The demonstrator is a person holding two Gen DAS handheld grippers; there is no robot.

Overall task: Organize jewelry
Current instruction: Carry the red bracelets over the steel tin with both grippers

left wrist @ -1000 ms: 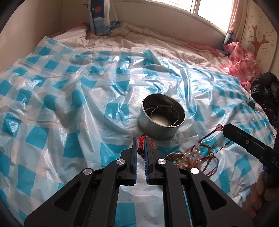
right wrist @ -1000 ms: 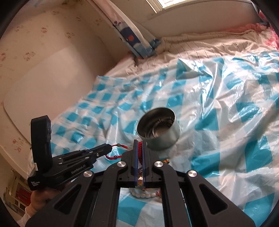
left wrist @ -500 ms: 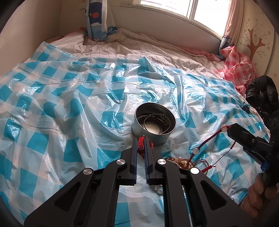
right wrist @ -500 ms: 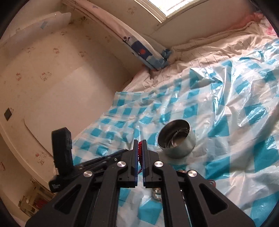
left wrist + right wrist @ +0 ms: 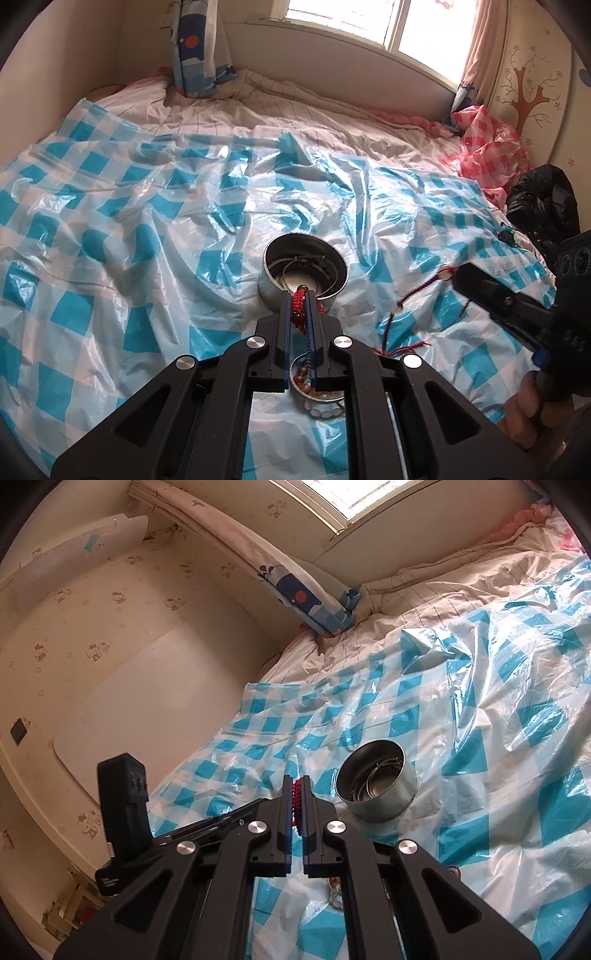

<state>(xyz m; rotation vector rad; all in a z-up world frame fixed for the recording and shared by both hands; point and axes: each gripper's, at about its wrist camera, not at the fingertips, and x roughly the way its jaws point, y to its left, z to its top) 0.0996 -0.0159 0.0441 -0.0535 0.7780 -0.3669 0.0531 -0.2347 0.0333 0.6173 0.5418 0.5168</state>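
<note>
My left gripper [image 5: 298, 300] and right gripper [image 5: 296, 787], both clamped on one red braided cord bracelet [image 5: 300, 308], hold it strung between them near the steel tin [image 5: 304, 271].

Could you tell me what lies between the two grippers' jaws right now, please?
In the left wrist view, a red cord hangs slack from left gripper to right gripper.

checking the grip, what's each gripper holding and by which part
Both the left gripper and right gripper pinch a red cord bracelet, one at each end.
</note>
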